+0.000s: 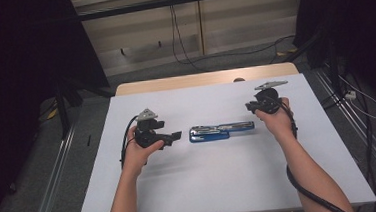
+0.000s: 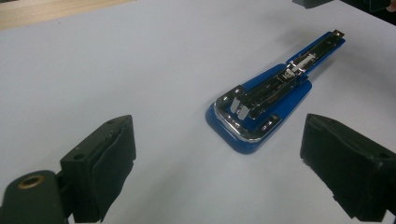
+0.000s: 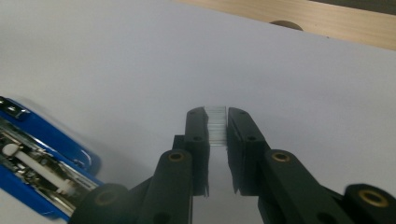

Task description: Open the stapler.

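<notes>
The right tool (image 3: 217, 128) is clenched on a short silvery strip of staples (image 3: 217, 127), held above the white-covered bench (image 1: 231, 183). The blue-and-chrome stapler (image 2: 273, 95), swung open flat, lies just ahead of the left tool (image 2: 217, 168), whose jaws stand wide, released, holding nothing.

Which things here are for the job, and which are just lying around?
For the job:
stapler, lying open on the white sheet
strip of staples, pinched in the right gripper
left gripper, open, waiting near the stapler

Just around:
cables on the floor behind
table edge past the sheet
</notes>
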The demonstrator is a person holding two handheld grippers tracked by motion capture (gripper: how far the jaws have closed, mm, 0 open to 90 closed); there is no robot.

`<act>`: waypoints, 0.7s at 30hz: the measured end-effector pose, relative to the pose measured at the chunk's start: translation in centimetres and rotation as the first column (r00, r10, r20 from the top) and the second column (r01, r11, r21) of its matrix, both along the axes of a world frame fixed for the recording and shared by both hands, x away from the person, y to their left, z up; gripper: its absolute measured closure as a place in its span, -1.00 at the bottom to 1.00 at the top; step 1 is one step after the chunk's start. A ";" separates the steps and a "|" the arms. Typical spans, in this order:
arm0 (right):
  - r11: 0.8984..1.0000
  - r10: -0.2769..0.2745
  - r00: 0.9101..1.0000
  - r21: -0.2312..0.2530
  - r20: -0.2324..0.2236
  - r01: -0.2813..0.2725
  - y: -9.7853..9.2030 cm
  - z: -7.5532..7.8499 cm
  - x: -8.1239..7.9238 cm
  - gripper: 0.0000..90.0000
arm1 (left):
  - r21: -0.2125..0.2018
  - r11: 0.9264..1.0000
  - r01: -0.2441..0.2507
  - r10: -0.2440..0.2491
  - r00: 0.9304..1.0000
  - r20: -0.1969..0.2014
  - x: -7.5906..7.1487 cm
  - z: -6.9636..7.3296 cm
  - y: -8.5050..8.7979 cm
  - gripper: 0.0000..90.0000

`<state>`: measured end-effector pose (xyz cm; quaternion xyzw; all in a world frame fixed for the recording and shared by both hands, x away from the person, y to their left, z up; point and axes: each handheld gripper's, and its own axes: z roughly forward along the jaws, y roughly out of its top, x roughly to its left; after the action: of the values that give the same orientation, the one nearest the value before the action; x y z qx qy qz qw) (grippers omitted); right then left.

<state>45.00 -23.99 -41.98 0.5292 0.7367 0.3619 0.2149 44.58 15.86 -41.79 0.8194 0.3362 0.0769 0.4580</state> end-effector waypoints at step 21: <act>0.983 0.179 0.983 0.027 0.032 -0.180 3.2 2.1 -0.5 0.77 | 0.017 1.000 -0.017 0.017 1.000 0.006 -0.4 0.3 0.6 -0.82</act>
<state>44.51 -20.74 -39.87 0.4585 0.7728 0.3983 0.1843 44.21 16.43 -41.49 0.8201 0.3410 0.0862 0.4514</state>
